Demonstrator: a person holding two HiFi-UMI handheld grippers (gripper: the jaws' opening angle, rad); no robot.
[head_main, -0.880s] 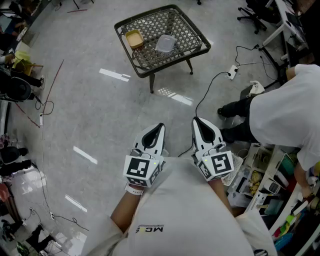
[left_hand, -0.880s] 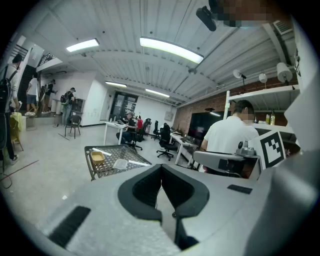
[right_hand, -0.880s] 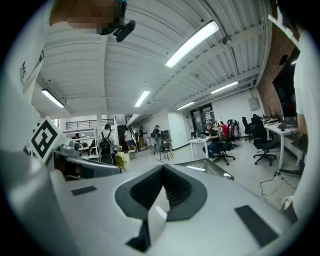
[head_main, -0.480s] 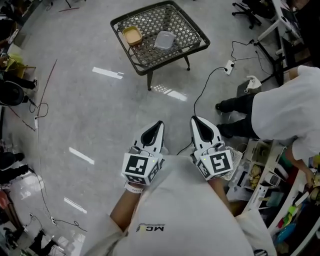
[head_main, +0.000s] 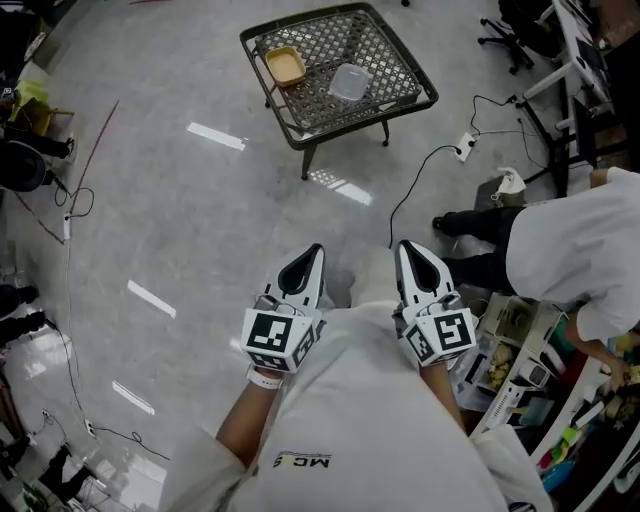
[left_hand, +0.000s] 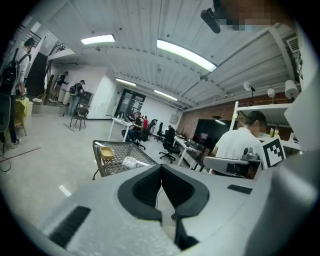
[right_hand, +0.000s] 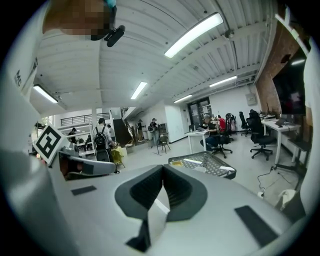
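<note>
Left gripper (head_main: 314, 252), right gripper (head_main: 406, 248), jaws still together

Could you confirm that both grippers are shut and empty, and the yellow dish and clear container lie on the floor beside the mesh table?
Not quite: in the head view the yellow dish and clear container lie on the mesh table, not the floor. The left gripper and right gripper are shut and empty.

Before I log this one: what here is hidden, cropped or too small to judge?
Clear container on the mesh table: contents too small, head view.
Yellow tray: likewise too small.
Table legs, right gripper view: hidden behind the right gripper.
Person in white: cut off by the right edge, head view.
</note>
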